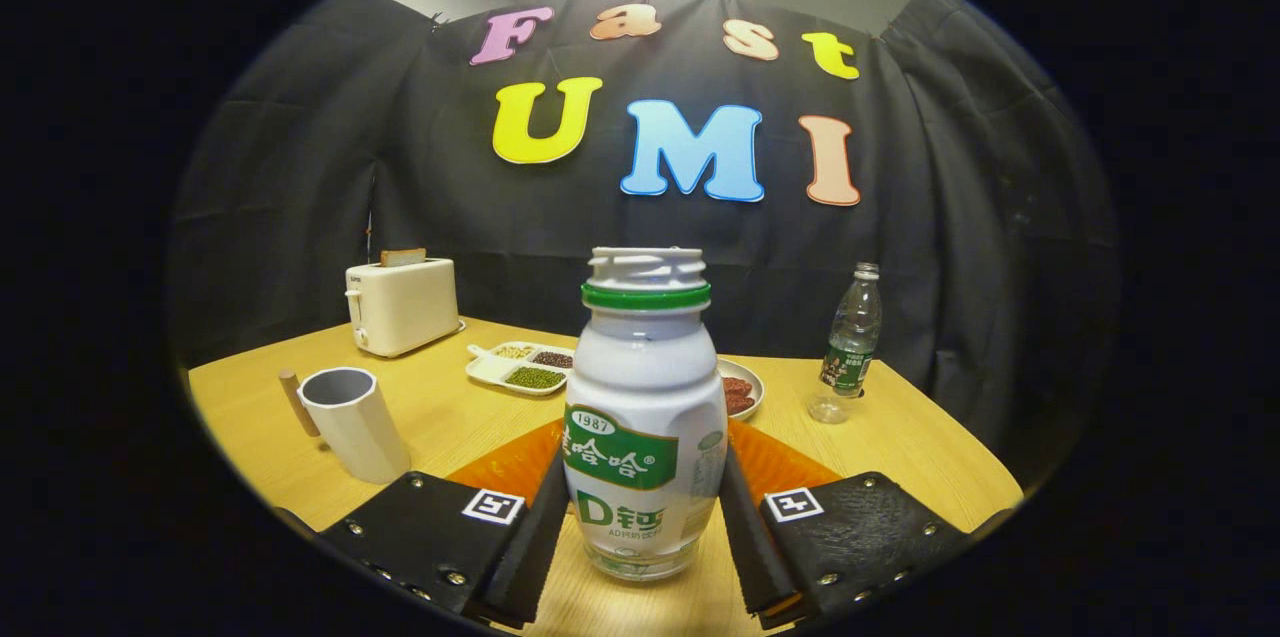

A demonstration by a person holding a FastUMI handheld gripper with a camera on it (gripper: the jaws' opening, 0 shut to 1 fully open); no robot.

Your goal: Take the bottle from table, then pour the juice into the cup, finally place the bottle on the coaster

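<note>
My gripper (645, 527) has both fingers flanking the white bottle (645, 417), seemingly pressing its lower body. It stands upright, near edge of the orange coaster (790, 467). Squeeze firm, lift straight, then swing left to the cup (352, 422).

- The bottle (645, 417) stands upright on the table (440, 417), between my gripper's (640, 532) two fingers.
- The coaster (775, 467) lies just behind the bottle.
- The cup (355, 422) stands left of my fingers.
- Beyond the cup sits a toaster (402, 305).
- A divided tray (520, 367) lies right of the toaster.
- A plate (742, 389) lies behind the coaster.
- A water bottle (848, 345) stands right of the plate.
</note>
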